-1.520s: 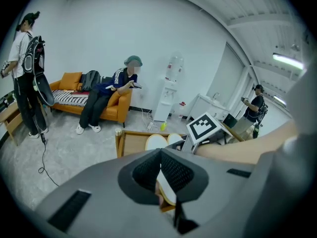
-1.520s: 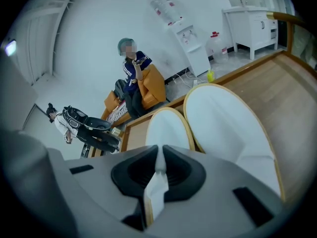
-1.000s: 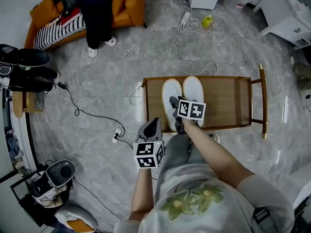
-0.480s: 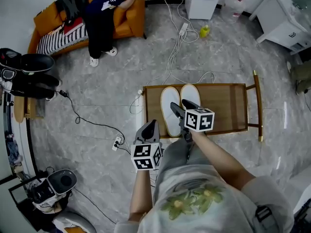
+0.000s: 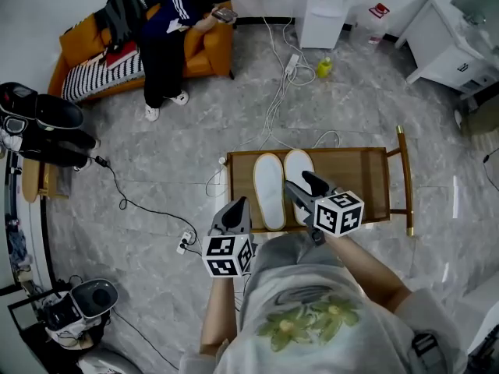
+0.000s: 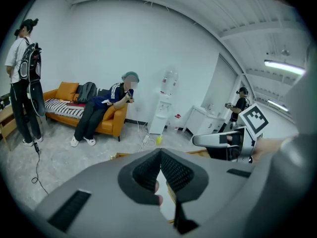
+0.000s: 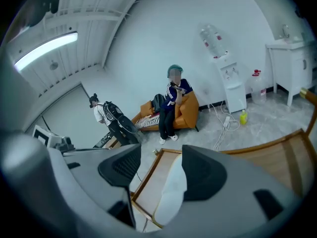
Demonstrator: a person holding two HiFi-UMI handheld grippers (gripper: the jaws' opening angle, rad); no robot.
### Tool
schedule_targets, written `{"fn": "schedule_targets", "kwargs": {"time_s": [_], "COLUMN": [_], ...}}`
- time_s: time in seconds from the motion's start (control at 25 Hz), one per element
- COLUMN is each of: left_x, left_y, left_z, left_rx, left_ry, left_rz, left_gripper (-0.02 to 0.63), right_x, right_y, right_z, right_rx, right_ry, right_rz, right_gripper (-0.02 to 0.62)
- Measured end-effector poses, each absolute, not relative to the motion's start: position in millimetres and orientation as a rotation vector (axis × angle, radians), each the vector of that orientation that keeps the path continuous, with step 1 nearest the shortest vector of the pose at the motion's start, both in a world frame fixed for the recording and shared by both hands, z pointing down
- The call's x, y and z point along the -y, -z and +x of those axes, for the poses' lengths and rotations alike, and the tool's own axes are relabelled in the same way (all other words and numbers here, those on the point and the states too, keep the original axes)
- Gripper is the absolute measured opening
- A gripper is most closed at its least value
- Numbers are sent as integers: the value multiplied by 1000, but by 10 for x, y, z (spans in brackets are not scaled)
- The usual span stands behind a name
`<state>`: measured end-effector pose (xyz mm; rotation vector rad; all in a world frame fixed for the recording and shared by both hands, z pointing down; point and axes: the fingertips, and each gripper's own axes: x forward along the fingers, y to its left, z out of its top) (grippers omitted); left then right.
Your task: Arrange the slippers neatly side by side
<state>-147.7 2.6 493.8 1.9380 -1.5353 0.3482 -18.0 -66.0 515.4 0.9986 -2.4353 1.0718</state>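
**Slippers**: two white slippers lay parallel and just beside each other on the left part of the low wooden rack, at the centre of the head view. Their long sides faced one another, and the right-hand one sat slightly nearer the top of the frame. Judged from this layout, the pair had already been brought together and the arrangement was complete or nearly so.

**Right gripper**: it was held over the lower end of the right-hand slipper and was not touching it. Its jaws had just been opening and stood spread wide. In the right gripper view only the slipper and the rack edge below showed through the gap, with nothing pressed by either pad. Such a stance fits a gripper that had let go of its load.

**Left gripper**: it was held off the lower-left edge of the rack, over the floor, and appeared idle. In the left gripper view its pads met at the tips, pressed together on nothing, with a strip of slipper visible beyond them.
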Motion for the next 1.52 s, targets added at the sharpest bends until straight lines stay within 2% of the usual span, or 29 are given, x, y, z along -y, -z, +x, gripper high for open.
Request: {"fn": "schedule_targets", "kwargs": {"time_s": [0.08,0.32,0.36,1.52], "left_x": [-3,64,71,0], "left_y": [-4911,-4841,-4828,-4580], "left_z": [-1399,-1132,-1101,-487], "left_rx": [1519,1479,1474,1508], "left_ry": [-343,-333,-333,-330], "left_rz": [1953,2006,2012,1998], "left_gripper": [15,15,15,15], "right_x": [601,454,433,268], "right_y": [-5066,-4895,-4877,-4619], "right_z": [-151,-50,-52,336], "right_rx": [2466,2546,2555,2554], "right_ry": [-1005,-891,-877,-764], "right_rz": [972,909,892,741], "right_gripper": [248,22,8,6]}}
